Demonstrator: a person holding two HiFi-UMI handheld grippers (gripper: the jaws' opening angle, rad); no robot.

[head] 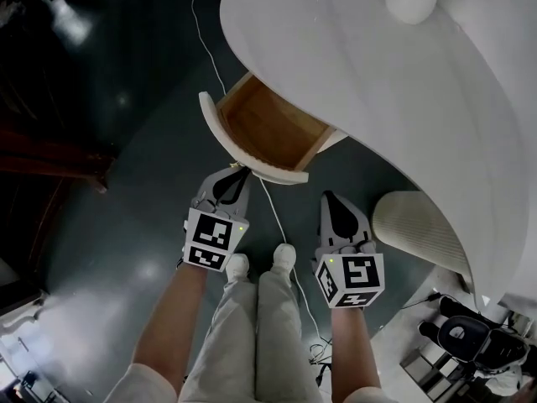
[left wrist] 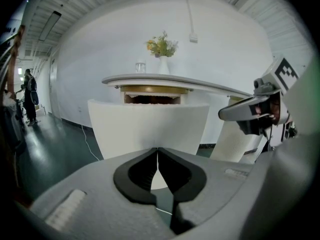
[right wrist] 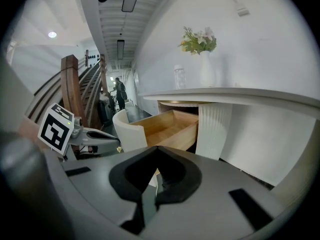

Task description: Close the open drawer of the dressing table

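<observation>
I count one drawer (head: 270, 128), standing open beneath the dressing table's worktop (head: 377, 91), its curved white front (head: 281, 173) facing me. There are two grippers. The left gripper (head: 238, 173) has its jaws clenched together on nothing, tips just beside the front's lower edge; I cannot tell whether they touch. The right gripper (head: 327, 196), jaws likewise pressed together and empty, hangs apart from the front. One white cable (head: 277, 217) crosses the open floor (head: 126, 183) between them.
</observation>
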